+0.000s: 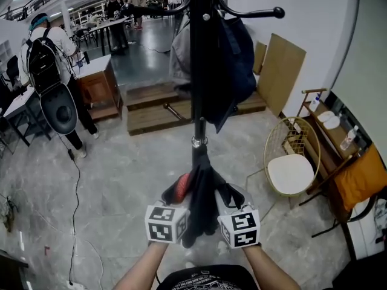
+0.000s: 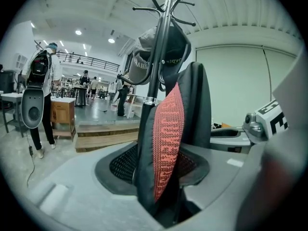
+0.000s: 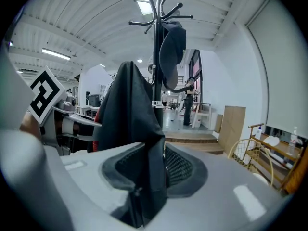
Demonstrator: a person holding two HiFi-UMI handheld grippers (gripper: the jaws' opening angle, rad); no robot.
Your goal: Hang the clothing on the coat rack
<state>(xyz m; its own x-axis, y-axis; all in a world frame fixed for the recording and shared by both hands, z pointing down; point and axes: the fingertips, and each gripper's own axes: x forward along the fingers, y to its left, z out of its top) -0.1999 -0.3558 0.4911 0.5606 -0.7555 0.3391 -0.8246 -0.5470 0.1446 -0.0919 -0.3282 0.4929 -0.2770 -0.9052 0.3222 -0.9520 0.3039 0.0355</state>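
A black coat rack (image 1: 201, 71) stands right in front of me, with a dark blue jacket (image 1: 234, 65) and a grey garment (image 1: 180, 53) on its upper hooks. A dark garment with a red knitted band (image 1: 199, 189) hangs against the pole low down, between my two grippers. The left gripper (image 1: 179, 193) is at its left side and the right gripper (image 1: 228, 196) at its right. In the left gripper view the red-banded cloth (image 2: 168, 138) stands loose between the open jaws of the left gripper (image 2: 163, 177). In the right gripper view the dark cloth (image 3: 132, 114) lies between the open jaws of the right gripper (image 3: 154, 172).
A gold wire chair with a white seat (image 1: 293, 162) stands to the right, beside a wooden shelf with bottles (image 1: 332, 125). A low wooden platform (image 1: 157, 110) lies behind the rack. A person with a backpack (image 1: 51, 71) stands at the left, and a cable (image 1: 75, 198) runs across the floor.
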